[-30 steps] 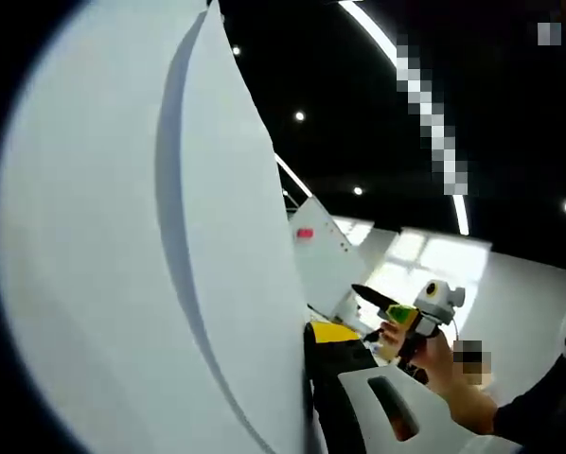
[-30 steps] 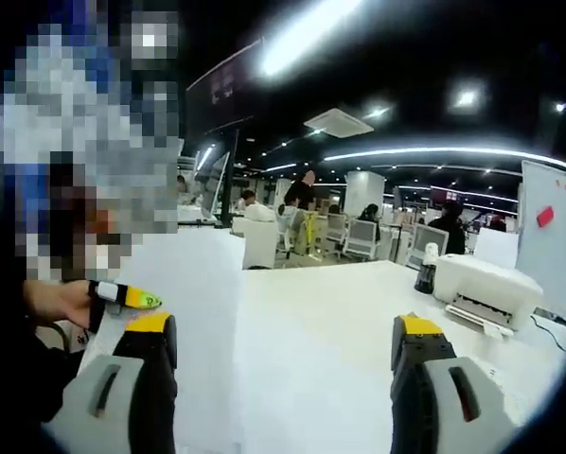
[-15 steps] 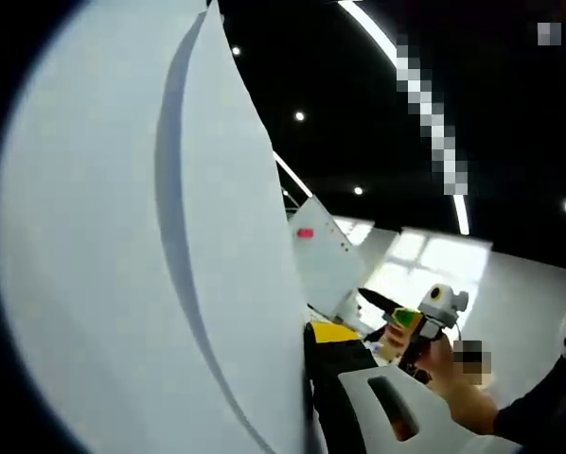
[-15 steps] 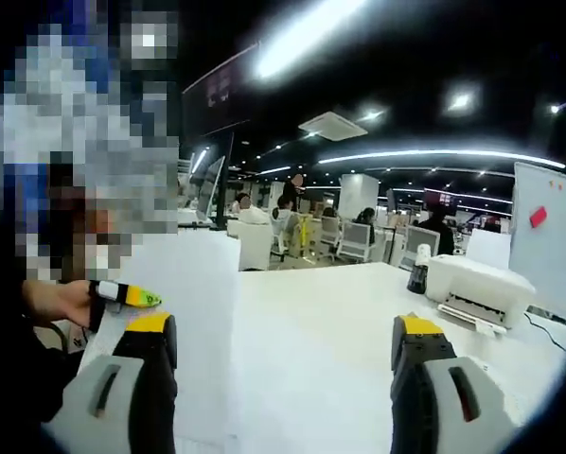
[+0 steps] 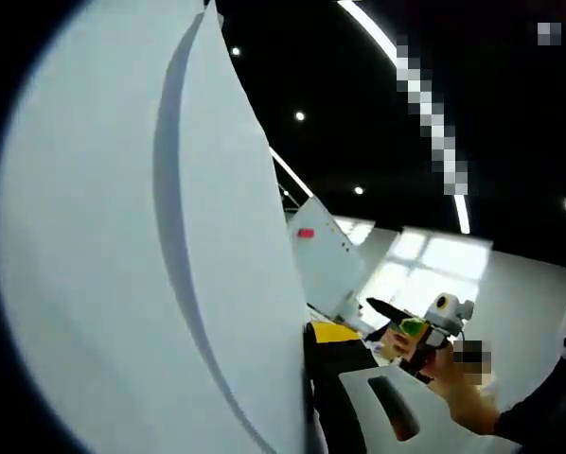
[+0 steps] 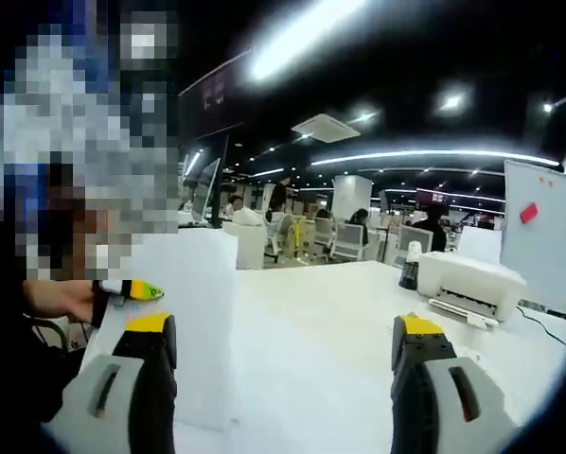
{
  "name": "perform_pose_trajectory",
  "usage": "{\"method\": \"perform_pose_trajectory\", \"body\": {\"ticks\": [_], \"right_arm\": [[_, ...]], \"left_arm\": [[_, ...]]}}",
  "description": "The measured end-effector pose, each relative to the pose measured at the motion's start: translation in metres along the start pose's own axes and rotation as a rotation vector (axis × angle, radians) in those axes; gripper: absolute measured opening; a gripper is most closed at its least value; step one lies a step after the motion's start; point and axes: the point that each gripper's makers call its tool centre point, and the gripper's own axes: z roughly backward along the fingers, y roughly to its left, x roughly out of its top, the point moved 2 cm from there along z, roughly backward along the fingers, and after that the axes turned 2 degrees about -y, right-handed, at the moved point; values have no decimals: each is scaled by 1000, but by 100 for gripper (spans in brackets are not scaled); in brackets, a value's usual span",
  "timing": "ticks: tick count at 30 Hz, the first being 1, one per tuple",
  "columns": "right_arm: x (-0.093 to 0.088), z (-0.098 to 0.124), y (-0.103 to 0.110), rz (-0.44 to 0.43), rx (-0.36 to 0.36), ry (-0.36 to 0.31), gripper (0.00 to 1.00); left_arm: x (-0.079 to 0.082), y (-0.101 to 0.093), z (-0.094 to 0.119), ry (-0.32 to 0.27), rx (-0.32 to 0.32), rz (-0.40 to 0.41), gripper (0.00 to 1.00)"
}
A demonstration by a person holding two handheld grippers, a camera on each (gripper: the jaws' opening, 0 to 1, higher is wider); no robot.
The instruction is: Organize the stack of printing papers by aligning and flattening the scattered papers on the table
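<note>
Right tongs (image 6: 283, 378) stand with jaws wide apart, holding nothing. A hand (image 5: 449, 364) grips them at the right, arm bent.

The right tongs (image 6: 283, 355) stand open, the two jaws well apart over the white table (image 6: 321, 322). At the left, a stack of papers (image 6: 184, 322) stands upright on the table, just beside the left jaw. A hand (image 6: 61, 298) at the left edge holds the left tongs (image 6: 141, 289) against the stack. A white printer (image 6: 468, 284) sits far right on the table, with a dark bottle (image 6: 411, 270) beside it.
</note>
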Motion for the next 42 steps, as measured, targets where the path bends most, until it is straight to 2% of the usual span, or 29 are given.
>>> {"method": "perform_pose_trajectory", "body": {"ticks": [26, 42], "right_arm": [[-19, 38, -3, -14, -62, 14, 90], [-29, 54, -1, -23, -81, 36, 90]], "left_arm": [[0, 1, -1, -1, 3, 1, 7], [-2, 0, -2, 6, -2, 4, 7]]}}
